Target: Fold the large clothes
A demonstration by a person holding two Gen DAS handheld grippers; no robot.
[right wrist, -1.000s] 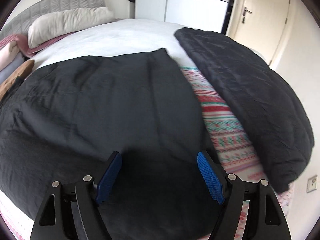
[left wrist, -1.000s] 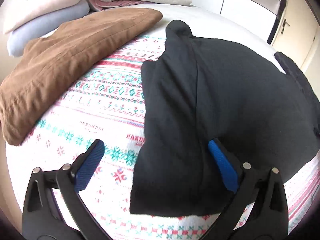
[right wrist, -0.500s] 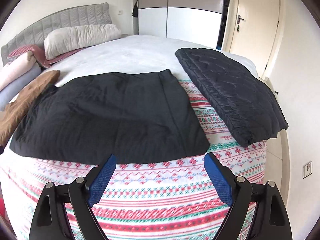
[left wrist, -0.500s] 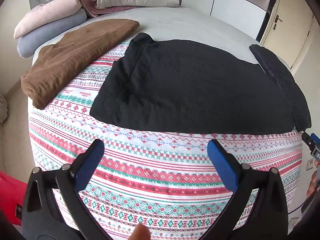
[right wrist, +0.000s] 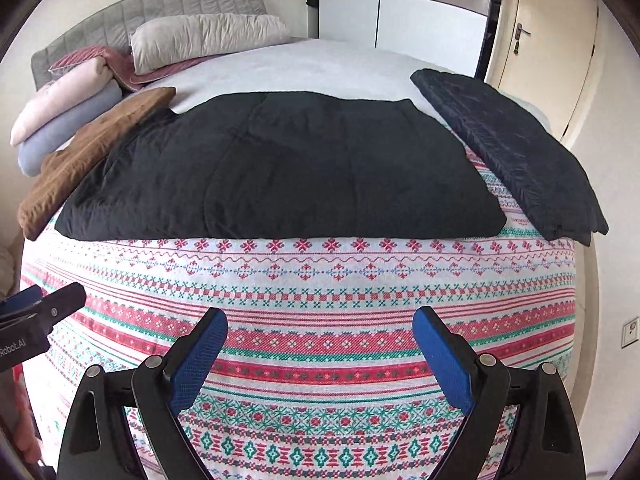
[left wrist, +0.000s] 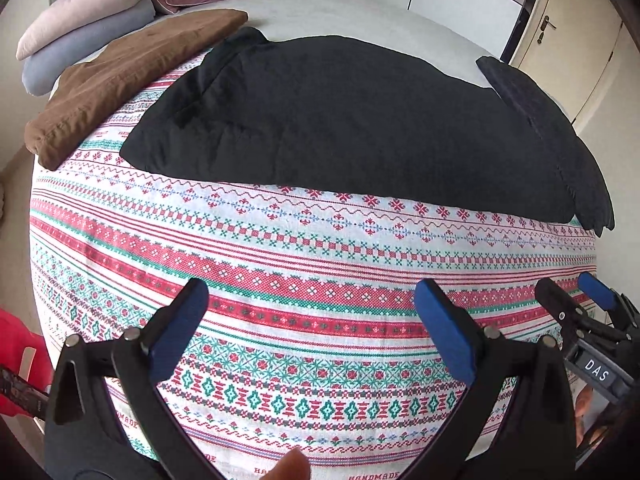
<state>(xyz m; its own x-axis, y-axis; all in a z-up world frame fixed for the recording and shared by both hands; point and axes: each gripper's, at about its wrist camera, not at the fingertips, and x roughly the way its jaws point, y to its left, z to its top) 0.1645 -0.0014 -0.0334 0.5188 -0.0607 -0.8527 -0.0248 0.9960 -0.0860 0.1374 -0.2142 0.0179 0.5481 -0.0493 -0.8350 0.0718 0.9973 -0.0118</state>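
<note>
A large black garment (left wrist: 344,116) lies folded flat across the middle of the bed; it also shows in the right wrist view (right wrist: 280,168). My left gripper (left wrist: 310,320) is open and empty, held back over the patterned bedspread (left wrist: 280,280) near the foot of the bed. My right gripper (right wrist: 320,344) is open and empty at the same distance. Each gripper appears at the edge of the other's view: the right one (left wrist: 580,304) and the left one (right wrist: 44,304).
A folded brown garment (right wrist: 88,156) lies left of the black one. A folded dark quilted garment (right wrist: 508,148) lies on its right. Pillows and rolled blankets (right wrist: 68,108) sit by the headboard. A wardrobe and a door (right wrist: 540,48) stand behind.
Both grippers have drawn back from the black garment toward the foot of the bed. A second ago they were right over it; the garment now lies flat and far ahead.
</note>
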